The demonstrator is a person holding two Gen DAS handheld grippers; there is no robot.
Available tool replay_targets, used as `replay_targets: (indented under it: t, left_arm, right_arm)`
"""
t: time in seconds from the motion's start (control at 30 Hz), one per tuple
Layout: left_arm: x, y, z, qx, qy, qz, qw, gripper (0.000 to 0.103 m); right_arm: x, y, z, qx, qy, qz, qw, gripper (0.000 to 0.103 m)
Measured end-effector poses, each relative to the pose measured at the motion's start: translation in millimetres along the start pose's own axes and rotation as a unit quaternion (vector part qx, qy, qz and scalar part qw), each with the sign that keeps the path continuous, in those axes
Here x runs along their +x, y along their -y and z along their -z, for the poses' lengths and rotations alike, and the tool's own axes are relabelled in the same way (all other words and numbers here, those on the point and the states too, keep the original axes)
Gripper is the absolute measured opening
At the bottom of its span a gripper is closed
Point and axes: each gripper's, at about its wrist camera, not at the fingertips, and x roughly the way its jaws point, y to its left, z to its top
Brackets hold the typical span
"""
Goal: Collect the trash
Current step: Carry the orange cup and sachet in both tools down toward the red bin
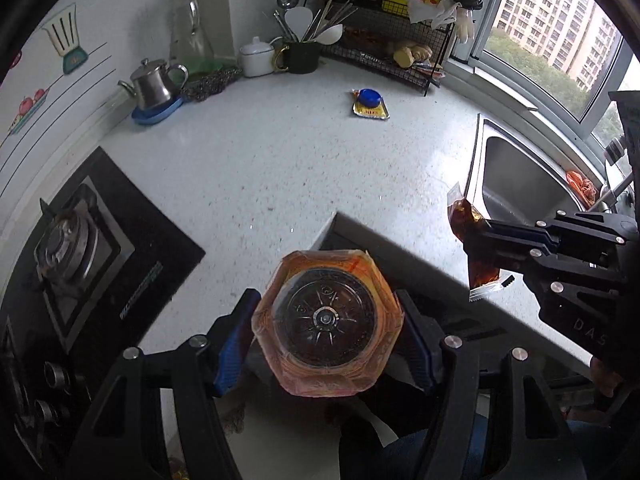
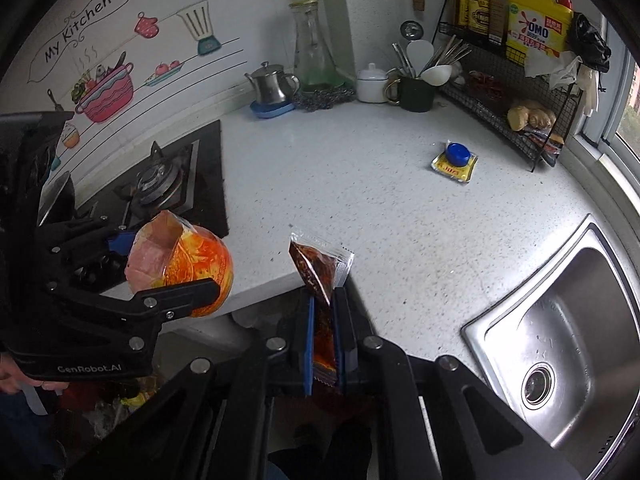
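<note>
My left gripper [image 1: 326, 332] is shut on an orange plastic cup [image 1: 326, 326] with a dark bottom, held past the counter's front edge; it also shows in the right wrist view [image 2: 192, 268]. My right gripper [image 2: 323, 316] is shut on a red-brown sauce packet [image 2: 318, 268], held upright at the counter's edge; the packet also shows in the left wrist view [image 1: 474, 236]. A yellow sauce packet [image 1: 372, 110] with a blue bottle cap [image 1: 369, 97] on it lies on the white counter [image 1: 280, 168] far ahead, also in the right wrist view [image 2: 454, 162].
A black gas stove [image 1: 80, 248] sits at the left. A steel sink [image 2: 560, 344] is at the right. A kettle [image 1: 154, 82], a glass carafe [image 1: 190, 32], a utensil cup [image 1: 302, 54] and a wire rack [image 1: 396, 48] line the back wall. Trash shows below the counter [image 2: 120, 400].
</note>
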Motion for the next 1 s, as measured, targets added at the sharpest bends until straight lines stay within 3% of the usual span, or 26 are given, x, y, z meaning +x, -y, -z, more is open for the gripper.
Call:
replay_targets:
  t: [0.4,0.67,1.0]
  left_arm:
    - [50,-10,87,-0.053,-0.075,0.021,0.9956,0.064]
    - [116,0,123,-0.058,-0.129,0.033,0.9894,0.064]
    - [221,-10,159,-0.084,-0.167,0.036,0.9818,0.064]
  right_arm:
    - [46,-29,70,-0.012,-0.079,-0.019,0.997,0.007]
    - [97,-24,107,-0.012,-0.128,-0.021,0.992,0.007]
    - [183,3,151,0.007,-0.166,-0.020,0.986,0.007]
